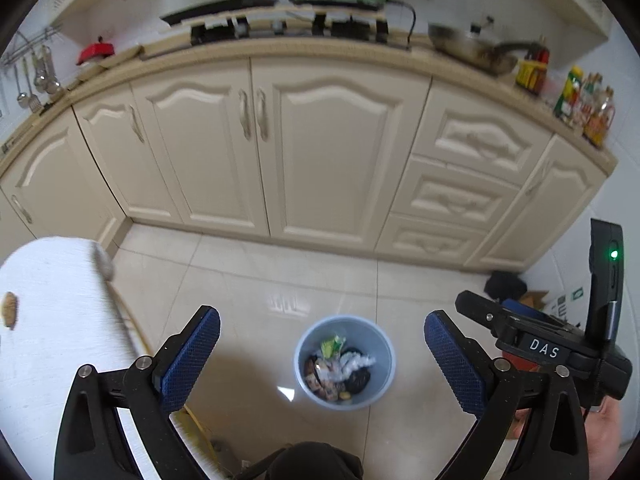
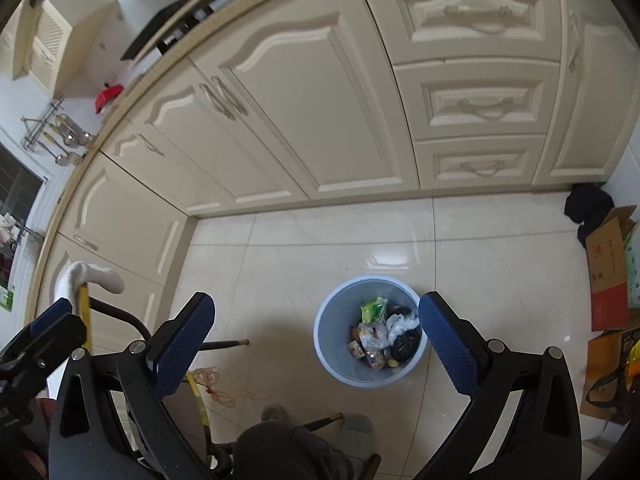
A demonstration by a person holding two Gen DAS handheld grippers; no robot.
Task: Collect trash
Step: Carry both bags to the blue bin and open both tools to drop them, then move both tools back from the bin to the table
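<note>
A light blue trash bin (image 1: pixel 301 376) stands on the tiled floor, holding a green wrapper (image 1: pixel 333 346), a crumpled white tissue (image 1: pixel 354 362), snack packets and a dark lump. My left gripper (image 1: pixel 322 320) hangs above it, open, with nothing between its blue pads (image 1: pixel 192 360). In the right wrist view the bin (image 2: pixel 332 332) sits just left of the right pad (image 2: pixel 448 348). My right gripper (image 2: pixel 316 300) is also open and empty. The green wrapper (image 2: pixel 373 308) and tissue (image 2: pixel 400 324) show inside the bin.
A white table (image 1: pixel 48 340) with a brown scrap (image 1: pixel 10 311) is at the left. Cream cabinets (image 1: pixel 328 152) line the back. Cardboard boxes (image 2: pixel 608 268), a black cloth (image 2: pixel 588 204), an orange string (image 2: pixel 216 384), and a person's slippers (image 2: pixel 356 428) are on the floor.
</note>
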